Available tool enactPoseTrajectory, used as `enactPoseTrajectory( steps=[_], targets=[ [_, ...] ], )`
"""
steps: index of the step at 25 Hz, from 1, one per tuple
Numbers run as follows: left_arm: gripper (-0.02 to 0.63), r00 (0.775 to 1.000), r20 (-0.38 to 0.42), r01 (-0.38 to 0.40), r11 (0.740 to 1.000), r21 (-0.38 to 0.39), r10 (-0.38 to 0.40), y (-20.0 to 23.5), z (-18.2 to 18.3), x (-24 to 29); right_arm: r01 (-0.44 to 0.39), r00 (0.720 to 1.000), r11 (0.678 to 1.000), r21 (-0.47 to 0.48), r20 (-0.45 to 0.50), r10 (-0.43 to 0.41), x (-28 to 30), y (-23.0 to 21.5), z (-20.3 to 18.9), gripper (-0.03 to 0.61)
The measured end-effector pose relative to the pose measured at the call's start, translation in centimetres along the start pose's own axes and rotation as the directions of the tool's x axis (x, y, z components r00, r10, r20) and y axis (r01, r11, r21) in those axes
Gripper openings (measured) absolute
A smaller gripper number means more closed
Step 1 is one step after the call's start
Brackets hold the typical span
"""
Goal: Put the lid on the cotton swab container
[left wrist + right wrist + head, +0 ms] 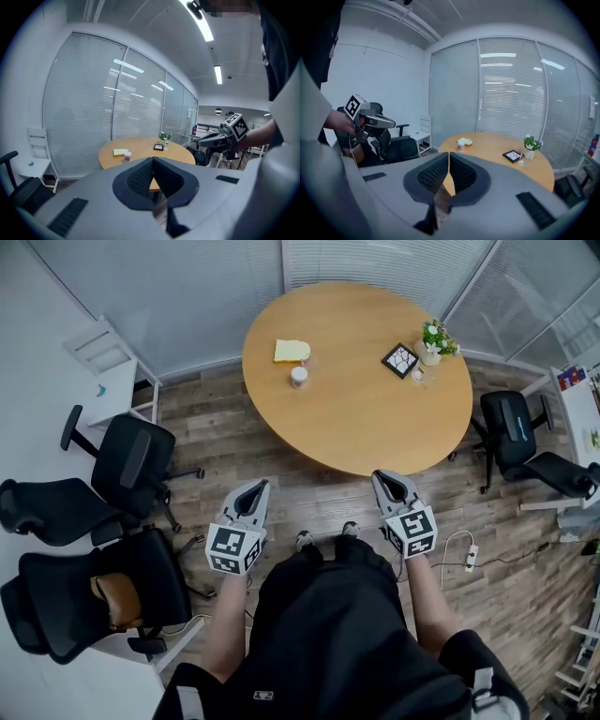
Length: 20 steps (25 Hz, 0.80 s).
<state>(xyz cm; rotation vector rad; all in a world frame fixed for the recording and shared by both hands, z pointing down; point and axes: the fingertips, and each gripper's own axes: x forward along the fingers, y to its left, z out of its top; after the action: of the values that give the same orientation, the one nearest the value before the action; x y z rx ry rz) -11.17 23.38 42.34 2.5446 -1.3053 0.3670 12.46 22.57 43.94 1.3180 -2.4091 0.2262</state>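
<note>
A person in dark clothes stands on a wood-plank floor just short of a round wooden table, holding a gripper in each hand at waist level. The left gripper and the right gripper both point toward the table. Each has its jaws pressed together with nothing between them, as both gripper views show.

The cotton swab container, a small white cylinder, stands upright on the far left part of the tabletop, well apart from both grippers. Just beyond it lies a yellow pad. Which item there is the lid cannot be made out.

On the table's far right sit a black framed picture, a small glass and a potted plant with white flowers, grouped close together.

Black office chairs crowd the floor to the person's left, and another stands at the right. A white chair stands by the blind-covered glass wall.
</note>
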Motion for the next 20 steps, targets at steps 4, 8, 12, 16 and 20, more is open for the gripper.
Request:
enactPoseTrajectory(
  steps=[4, 8, 12, 16, 20],
  targets=[
    [0.008, 1.0, 0.002, -0.005, 1.0, -0.011, 0.005, 0.3, -0.4, -0.5, -0.003, 1.0, 1.0, 0.001, -0.013, 0.003, 0.3, 0.4, -0.4, 0.008],
    [0.007, 1.0, -0.004, -0.016, 1.0, -0.015, 0.016, 0.6, -0.9, -1.0, -0.011, 1.0, 1.0, -0.001, 0.001, 0.011, 1.2, 0.6, 0.3, 0.008],
    [0.007, 0.999, -0.011, -0.049, 0.998, -0.024, 0.049, 1.3, -1.4, -1.7, -0.035, 0.999, 0.999, -0.004, -0.009, 0.035, 2.4, 0.8, 0.0, 0.008],
    [0.008, 0.996, -0.011, -0.093, 0.995, -0.037, 0.093, 2.2, -1.4, -2.5, -0.065, 0.998, 0.998, -0.019, -0.003, 0.065, 3.9, 0.9, 0.6, 0.008],
    [0.007, 0.993, -0.034, -0.113, 0.993, -0.039, 0.111, 2.8, -2.0, -2.7, -0.082, 0.997, 0.996, -0.022, 0.006, 0.083, 5.4, 0.8, 1.2, 0.008]
  ],
)
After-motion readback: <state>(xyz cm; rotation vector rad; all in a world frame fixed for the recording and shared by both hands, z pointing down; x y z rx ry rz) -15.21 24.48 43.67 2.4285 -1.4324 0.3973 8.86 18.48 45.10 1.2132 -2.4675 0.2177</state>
